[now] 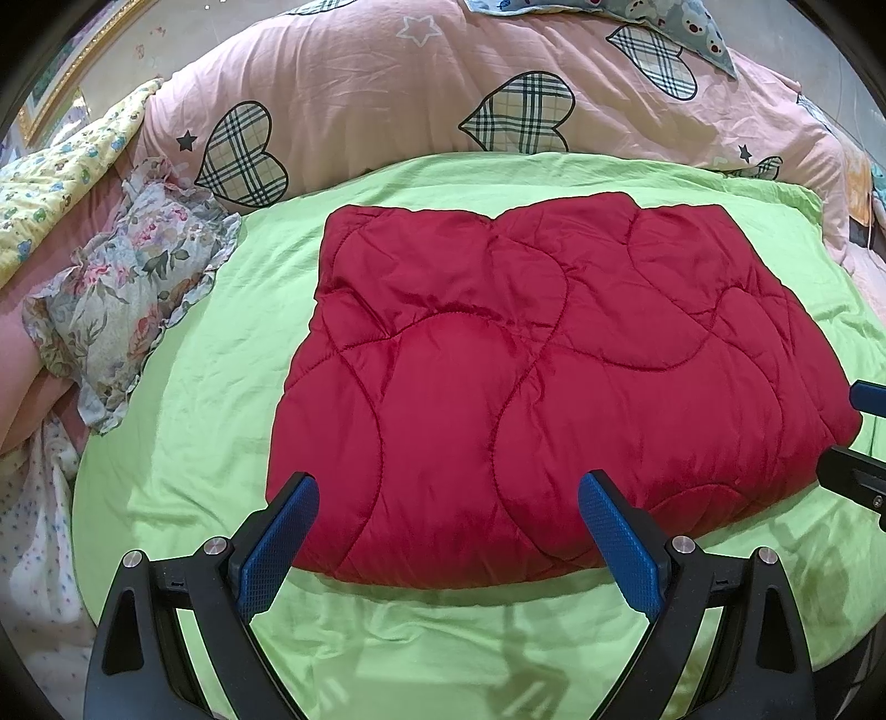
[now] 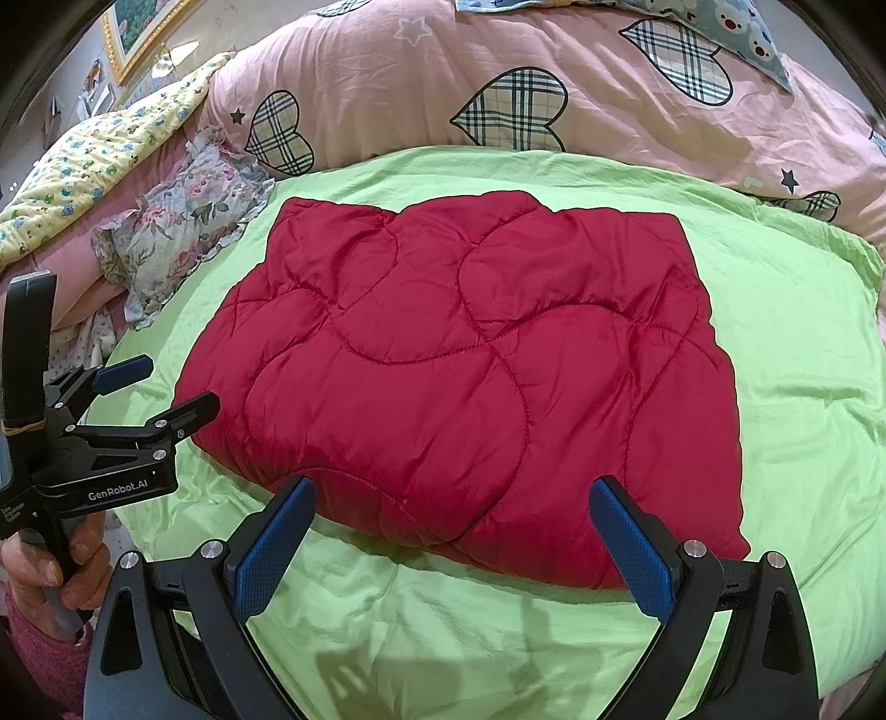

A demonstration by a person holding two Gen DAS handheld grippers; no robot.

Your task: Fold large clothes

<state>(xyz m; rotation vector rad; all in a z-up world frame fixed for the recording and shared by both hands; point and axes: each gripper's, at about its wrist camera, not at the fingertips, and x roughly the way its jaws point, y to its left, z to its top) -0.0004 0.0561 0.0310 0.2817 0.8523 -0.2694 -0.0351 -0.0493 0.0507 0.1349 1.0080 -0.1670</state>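
Red quilted jacket [image 1: 542,376] lies folded into a thick block in the middle of a lime-green sheet [image 1: 183,459], and from the left wrist camera that's the whole stage: green cloth spread over a bed, a pink duvet with plaid hearts [image 1: 387,94] banked up behind it. Off to the left a floral ruffled cloth [image 1: 127,293] sits crumpled at the sheet's edge, a yellow printed quilt [image 1: 66,171] beyond it, and a gilt picture frame [image 1: 61,83] shows in the far corner. Left gripper [image 1: 448,487] hangs above the jacket's near edge, blue pads wide apart, nothing between them. At the right rim the right gripper [image 1: 858,437] pokes in beside the jacket's right corner.

Over to the right wrist camera. Same green sheet [image 2: 803,387], same pink duvet [image 2: 609,66] behind, the frame [image 2: 138,33] up on the wall, floral cloth [image 2: 183,221] at left. The jacket [image 2: 459,376] sits square ahead, near edge under the right gripper [image 2: 451,493], whose fingers are spread and empty. At left, the left gripper [image 2: 166,387] points at the jacket's left corner, fingers parted, just short of the fabric. A hand [image 2: 55,565] in a pink sleeve [image 2: 39,659] grips its handle.
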